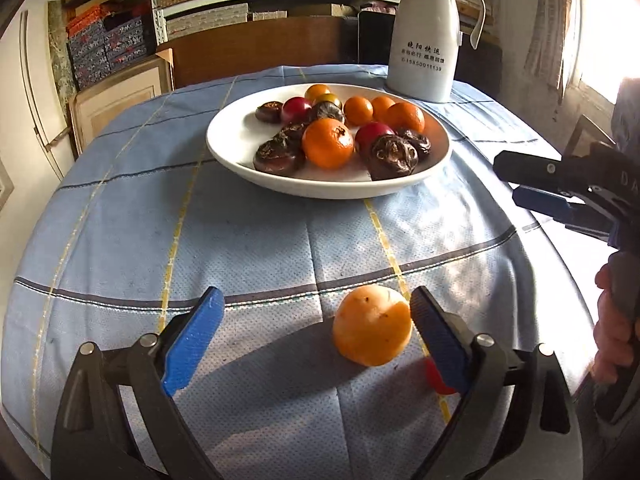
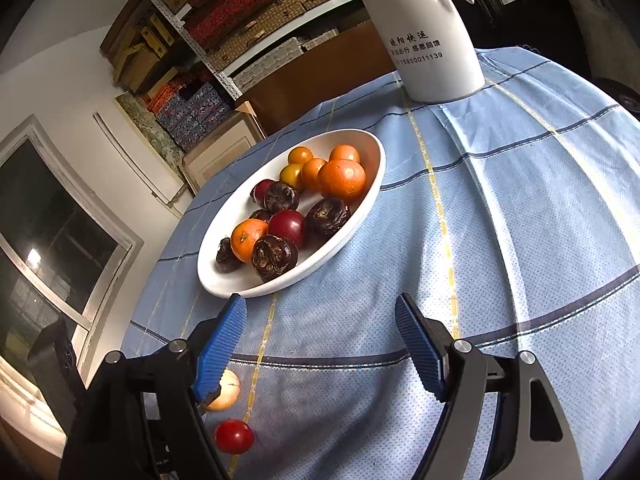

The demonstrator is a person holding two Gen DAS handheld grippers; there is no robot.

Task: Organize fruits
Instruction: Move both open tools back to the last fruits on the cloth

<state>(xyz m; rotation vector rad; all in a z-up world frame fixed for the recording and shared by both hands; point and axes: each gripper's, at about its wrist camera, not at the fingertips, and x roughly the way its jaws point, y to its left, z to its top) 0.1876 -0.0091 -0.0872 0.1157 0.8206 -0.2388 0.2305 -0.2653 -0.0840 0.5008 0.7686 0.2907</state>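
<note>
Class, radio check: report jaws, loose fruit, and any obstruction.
Left gripper and right gripper: jaws open, empty. Orange fruit and red fruit loose on cloth, outside plate. Path clear.

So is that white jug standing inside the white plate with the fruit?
No, the white jug stands on the blue cloth behind the plate.

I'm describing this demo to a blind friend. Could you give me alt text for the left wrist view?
An orange fruit lies on a blue checked tablecloth between the open blue fingers of the left hand-held gripper, close to the right-hand finger. Beyond it sits a white plate of oranges, red fruits and dark wrinkled ones, with a white jug behind.
</note>
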